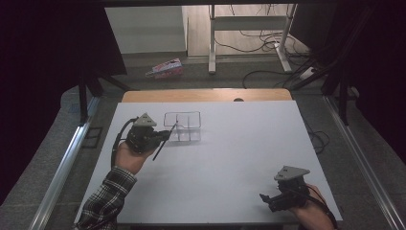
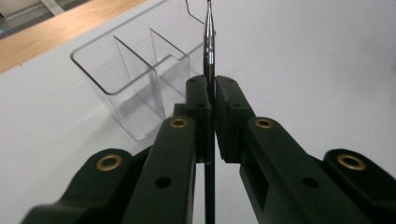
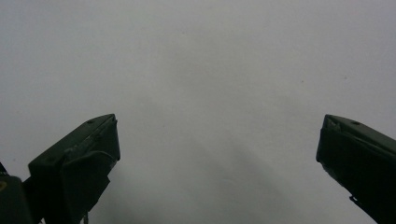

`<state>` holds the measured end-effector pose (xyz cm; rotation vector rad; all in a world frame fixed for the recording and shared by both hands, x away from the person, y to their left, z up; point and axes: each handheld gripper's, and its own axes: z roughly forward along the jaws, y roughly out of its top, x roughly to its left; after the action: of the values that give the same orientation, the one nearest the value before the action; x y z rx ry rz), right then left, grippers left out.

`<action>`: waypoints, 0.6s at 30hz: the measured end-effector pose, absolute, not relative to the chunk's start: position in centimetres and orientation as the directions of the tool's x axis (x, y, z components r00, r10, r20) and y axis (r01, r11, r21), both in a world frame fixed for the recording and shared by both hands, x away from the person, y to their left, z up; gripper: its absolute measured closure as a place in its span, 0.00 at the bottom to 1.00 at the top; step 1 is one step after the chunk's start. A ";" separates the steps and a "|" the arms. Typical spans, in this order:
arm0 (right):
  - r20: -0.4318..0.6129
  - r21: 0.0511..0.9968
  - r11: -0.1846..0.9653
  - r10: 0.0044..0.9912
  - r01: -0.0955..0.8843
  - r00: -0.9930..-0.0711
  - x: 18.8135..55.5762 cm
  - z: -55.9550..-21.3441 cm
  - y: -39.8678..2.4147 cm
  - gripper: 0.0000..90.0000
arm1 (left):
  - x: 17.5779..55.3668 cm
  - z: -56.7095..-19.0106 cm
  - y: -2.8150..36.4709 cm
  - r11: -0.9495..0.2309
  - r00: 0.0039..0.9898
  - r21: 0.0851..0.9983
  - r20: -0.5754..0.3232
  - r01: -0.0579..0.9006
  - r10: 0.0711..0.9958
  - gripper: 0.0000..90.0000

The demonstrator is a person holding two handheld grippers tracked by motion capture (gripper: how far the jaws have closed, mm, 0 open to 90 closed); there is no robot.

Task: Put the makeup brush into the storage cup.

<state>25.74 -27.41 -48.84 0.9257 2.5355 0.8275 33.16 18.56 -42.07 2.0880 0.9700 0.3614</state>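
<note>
In the high view, the left hand-held gripper (image 1: 165,134) sits left of centre, clamped on a thin dark pen (image 1: 164,141) that slants from lower left up toward the clear organizer (image 1: 182,126). The pen's upper tip reaches the organizer's near-left rim, so the pick-up looks done and the drop into a compartment is what remains. The right hand-held gripper (image 1: 266,200) rests low at the lower right of the frame, well apart from all of this, on the pale surface (image 1: 239,143).

In the left hand-held gripper view, the jaws stand together on the pen (image 2: 209,51), which rises straight up the middle of the frame from between the pads. Its metal tip points past the right side of the organizer (image 2: 135,79), which fills the upper left; the tip seems near the rim, not yet inside a compartment.

In the right hand-held gripper view, the right hand-held gripper (image 3: 217,144) has its jaws wide apart, with nothing between them over bare surface (image 3: 210,70).
</note>
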 end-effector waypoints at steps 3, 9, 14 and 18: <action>-0.091 0.614 0.623 0.665 0.484 -0.741 25.8 -48.8 -27.4 0.00 | 33.4 -41.6 18.8 -0.374 0.650 0.772 -0.067 0.514 0.757 0.95; -0.090 0.613 0.624 0.665 0.485 -0.741 25.8 -48.9 -27.4 0.00 | 33.8 -41.1 19.0 -0.341 0.625 0.787 -0.072 0.514 0.777 0.95; -0.090 0.612 0.624 0.666 0.487 -0.741 25.8 -48.9 -27.4 0.00 | 34.3 -40.7 19.0 -0.325 0.614 0.797 -0.072 0.509 0.786 0.95; -0.086 0.612 0.622 0.667 0.489 -0.740 25.9 -48.9 -27.4 0.00 | 34.8 -40.2 18.9 -0.318 0.604 0.805 -0.062 0.501 0.795 0.95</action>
<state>25.85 -27.37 -48.89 0.9339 2.5425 0.8253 34.78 18.92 -40.23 1.9884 1.0259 0.4420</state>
